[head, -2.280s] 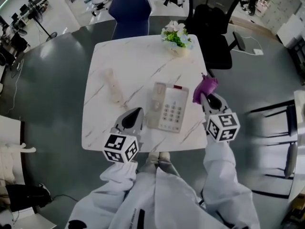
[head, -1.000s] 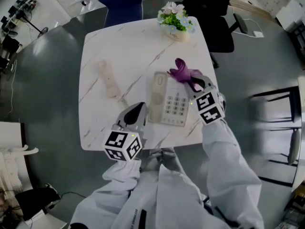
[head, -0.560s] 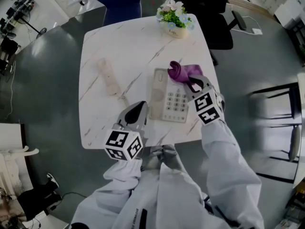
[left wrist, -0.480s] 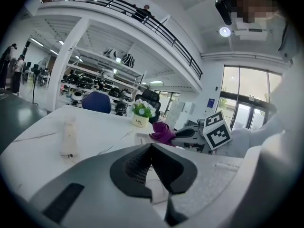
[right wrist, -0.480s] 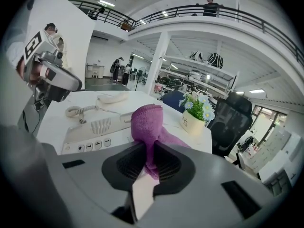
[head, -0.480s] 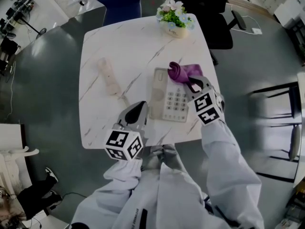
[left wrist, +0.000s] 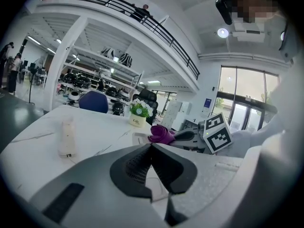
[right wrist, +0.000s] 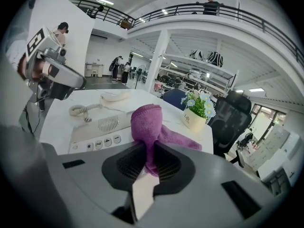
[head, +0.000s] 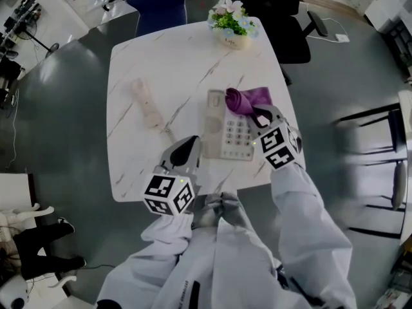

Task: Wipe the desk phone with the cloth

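Over the far right corner of the beige push-button desk phone (head: 230, 129) rested the bunched purple cloth (head: 247, 99), touching the casing, its loose end trailing past the phone's right side above the white marble-patterned worktop (head: 174, 63). The right hand-held gripper (head: 260, 114) had its jaws clamped on a fold of that cloth and reached in over the phone's right edge, by the keypad. The left hand-held gripper (head: 185, 152) was held just beside the phone's near left corner, jaws closed together with nothing between them. Left of the phone, well apart, lay its cream handset (head: 145, 103), off the cradle, its cord running back toward the phone. Beyond the phone, at the worktop's far edge, stood a small white pot of flowers (head: 230, 19).
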Motion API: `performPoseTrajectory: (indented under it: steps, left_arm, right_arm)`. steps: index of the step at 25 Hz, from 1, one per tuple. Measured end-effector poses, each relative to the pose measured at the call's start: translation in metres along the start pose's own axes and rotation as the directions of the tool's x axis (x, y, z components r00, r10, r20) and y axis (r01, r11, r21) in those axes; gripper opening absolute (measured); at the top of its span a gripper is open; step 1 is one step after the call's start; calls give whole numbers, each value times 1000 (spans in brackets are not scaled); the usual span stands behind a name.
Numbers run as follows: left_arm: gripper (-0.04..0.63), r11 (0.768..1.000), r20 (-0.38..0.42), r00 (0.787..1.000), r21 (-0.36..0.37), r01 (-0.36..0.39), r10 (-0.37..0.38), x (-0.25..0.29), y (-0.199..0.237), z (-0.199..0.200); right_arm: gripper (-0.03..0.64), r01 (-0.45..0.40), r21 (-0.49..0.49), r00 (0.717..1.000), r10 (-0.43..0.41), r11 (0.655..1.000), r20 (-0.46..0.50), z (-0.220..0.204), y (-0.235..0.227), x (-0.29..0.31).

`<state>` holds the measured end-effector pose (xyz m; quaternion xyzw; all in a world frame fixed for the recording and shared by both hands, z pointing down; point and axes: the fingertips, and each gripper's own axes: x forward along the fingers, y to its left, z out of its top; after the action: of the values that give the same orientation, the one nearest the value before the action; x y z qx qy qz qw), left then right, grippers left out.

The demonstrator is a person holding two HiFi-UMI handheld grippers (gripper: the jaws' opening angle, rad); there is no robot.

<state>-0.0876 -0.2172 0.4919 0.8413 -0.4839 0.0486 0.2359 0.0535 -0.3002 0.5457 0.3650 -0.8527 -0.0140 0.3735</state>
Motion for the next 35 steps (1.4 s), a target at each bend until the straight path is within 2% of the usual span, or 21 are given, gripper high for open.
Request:
performPoseTrajectory:
  steps: [18, 26, 35]
  left_arm:
    - [-2, 997, -31, 997, 19, 73, -73, -4, -5, -8]
    - [-2, 997, -40, 997, 14, 71, -70, -7, -5, -16]
    - [-2, 998, -27, 998, 2, 64, -63, -14, -19, -17]
  right_arm:
    - [31, 33, 40, 999, -32, 999, -23, -8, 21, -10]
    - [31, 40, 44, 999, -39, 998, -26, -11, 27, -12]
    - [31, -1, 30, 999, 2, 1000, -36, -17, 46, -21]
